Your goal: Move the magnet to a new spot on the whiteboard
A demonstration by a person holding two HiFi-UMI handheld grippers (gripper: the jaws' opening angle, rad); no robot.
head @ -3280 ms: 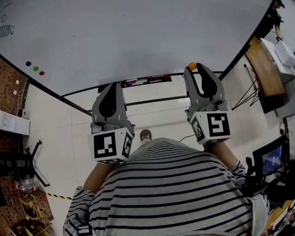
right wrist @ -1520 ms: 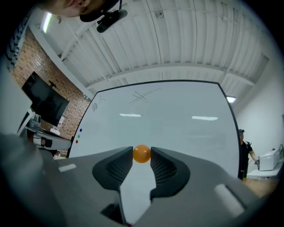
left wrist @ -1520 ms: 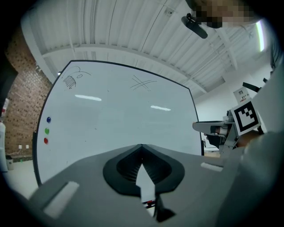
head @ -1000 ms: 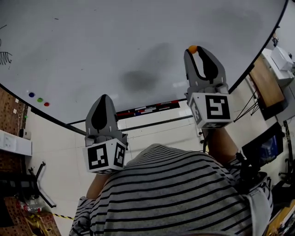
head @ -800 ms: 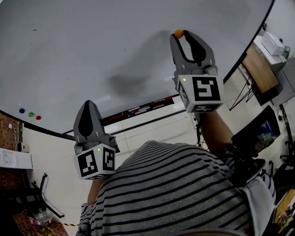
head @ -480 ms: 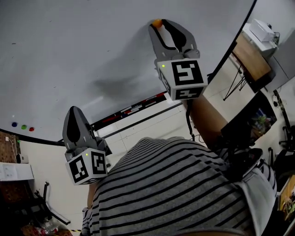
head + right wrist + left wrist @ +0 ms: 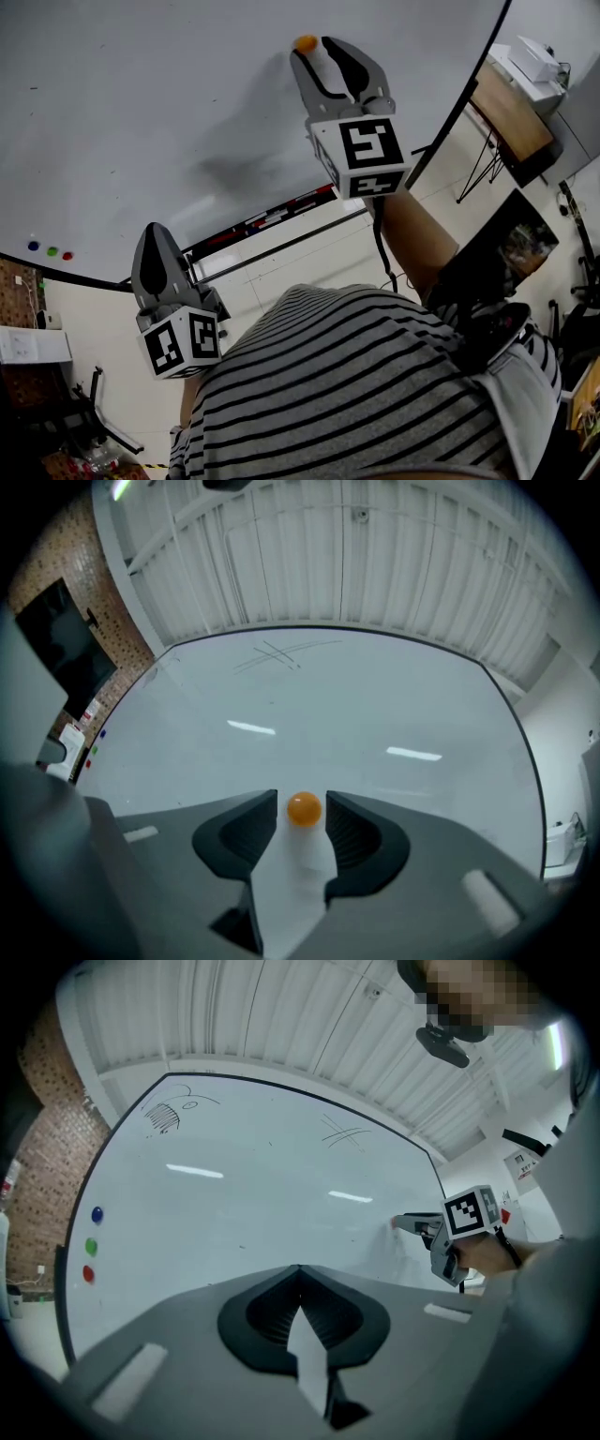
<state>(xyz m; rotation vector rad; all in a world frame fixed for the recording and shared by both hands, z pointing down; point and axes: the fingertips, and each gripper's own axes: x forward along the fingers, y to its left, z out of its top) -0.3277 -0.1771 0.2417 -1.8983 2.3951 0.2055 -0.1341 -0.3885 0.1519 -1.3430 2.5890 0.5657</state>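
The right gripper (image 7: 302, 804) is raised to the whiteboard (image 7: 187, 94), its jaws opening around the orange magnet (image 7: 304, 809). The magnet sits on the board between them with a sliver of gap on either side, so nothing is gripped. The left gripper (image 7: 154, 234) hangs lower near the board's bottom edge, jaws closed together and empty. A blue magnet (image 7: 34, 247), a green magnet (image 7: 52, 251) and a red magnet (image 7: 67, 255) line up at the board's far left. The person wears a striped shirt (image 7: 356, 394).

I note the magnet (image 7: 306, 43) on the whiteboard (image 7: 141, 112), upper centre of the head view. Three small dots (image 7: 52, 251) sit lower left.
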